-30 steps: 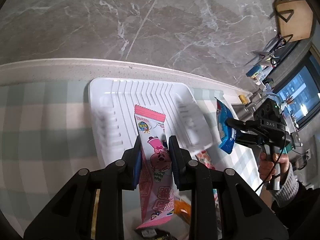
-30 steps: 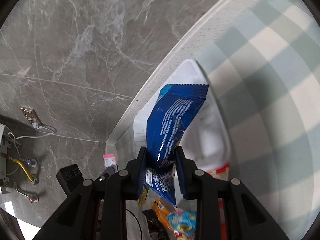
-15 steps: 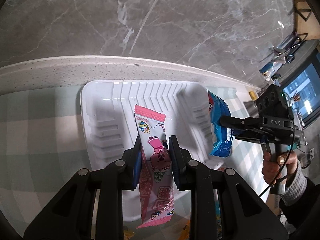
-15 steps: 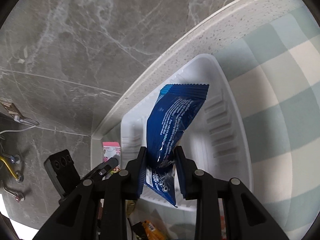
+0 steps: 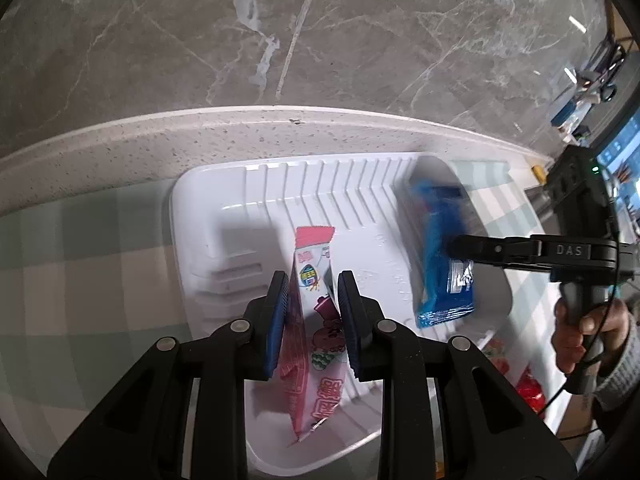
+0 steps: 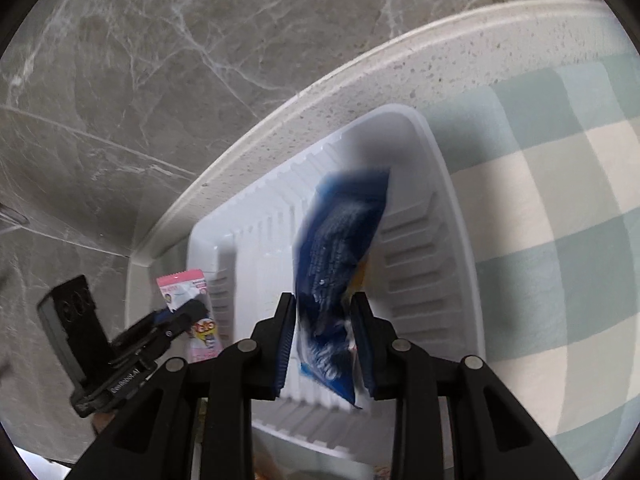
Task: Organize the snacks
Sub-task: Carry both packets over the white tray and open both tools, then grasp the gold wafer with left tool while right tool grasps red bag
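A white ribbed tray [image 5: 176, 216] lies on the checked cloth by the wall. My left gripper [image 5: 312, 280] is shut on a pink snack packet [image 5: 314, 248], which hangs upright over the tray's middle with its lower end near the tray floor. My right gripper [image 6: 324, 300] hovers over the tray's right part [image 6: 460, 216], and its jaws are opening. The blue snack packet [image 6: 340, 232] is still between them, blurred and tipping toward the tray's end wall. The left wrist view shows the blue packet [image 5: 440, 280] with its lower end down on the tray, beside the right gripper [image 5: 456, 246].
A speckled stone ledge [image 5: 280, 136] and a marble wall run right behind the tray. Green-and-white checked cloth [image 6: 560, 200] spreads around it. More snack packets [image 5: 528, 396] lie near the tray's right corner. A person's hand [image 5: 576, 324] holds the right gripper's handle; a lit screen [image 5: 620, 148] stands beyond.
Both grippers have come down and forward over the tray with their packets. The blue packet, firmly held before, now blurs and tips between the right jaws. The pink packet has twisted edge-on.
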`<state>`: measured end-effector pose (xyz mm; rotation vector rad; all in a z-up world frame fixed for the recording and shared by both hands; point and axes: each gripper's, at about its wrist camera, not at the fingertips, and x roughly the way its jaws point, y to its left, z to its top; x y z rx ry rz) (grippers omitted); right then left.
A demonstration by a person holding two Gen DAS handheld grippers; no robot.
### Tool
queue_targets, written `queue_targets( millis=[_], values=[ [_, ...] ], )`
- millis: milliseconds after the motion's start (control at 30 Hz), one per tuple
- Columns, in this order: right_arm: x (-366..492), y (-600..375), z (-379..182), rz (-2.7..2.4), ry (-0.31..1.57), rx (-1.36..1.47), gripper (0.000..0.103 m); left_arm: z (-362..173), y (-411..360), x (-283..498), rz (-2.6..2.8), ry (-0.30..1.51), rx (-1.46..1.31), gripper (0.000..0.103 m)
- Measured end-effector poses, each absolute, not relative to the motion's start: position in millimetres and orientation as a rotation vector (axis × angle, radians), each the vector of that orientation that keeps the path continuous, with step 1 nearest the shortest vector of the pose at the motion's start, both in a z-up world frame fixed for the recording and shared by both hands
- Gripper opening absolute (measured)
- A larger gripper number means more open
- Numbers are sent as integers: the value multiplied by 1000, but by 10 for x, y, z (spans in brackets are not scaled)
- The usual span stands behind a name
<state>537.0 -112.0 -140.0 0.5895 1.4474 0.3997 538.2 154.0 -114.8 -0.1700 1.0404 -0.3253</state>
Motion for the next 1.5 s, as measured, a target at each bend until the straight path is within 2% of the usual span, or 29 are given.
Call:
queue_targets(
  millis=[67, 133, 167, 800, 900, 1233, 1500],
  values=[
    [5368, -1095, -1354, 397, 1437, 545, 34, -1144, 1519, 5383, -317, 1037, -156, 24],
    [5358, -1064, -1281, 392, 1414, 508, 43, -1125, 1528, 5354, -309, 1030, -140, 24],
    [5356, -1070, -1247, 391, 1404, 497, 44, -1108, 1531, 5335, -304, 1025, -134, 24],
    [4566, -1306, -477, 418, 1279, 406, 56, -574, 1849, 4376, -272, 938, -122, 24],
    [4364, -1347, -412, 414, 1286, 377, 59, -623, 1920, 4190, -264, 958, -118, 24],
    [3770, -1496, -396, 392, 1319, 282, 61, -976, 2069, 3629, -249, 1067, -28, 24],
    [3461, -1435, -466, 387, 1348, 144, 66, -1164, 1987, 3539, -266, 1113, 72, 24]
  ],
)
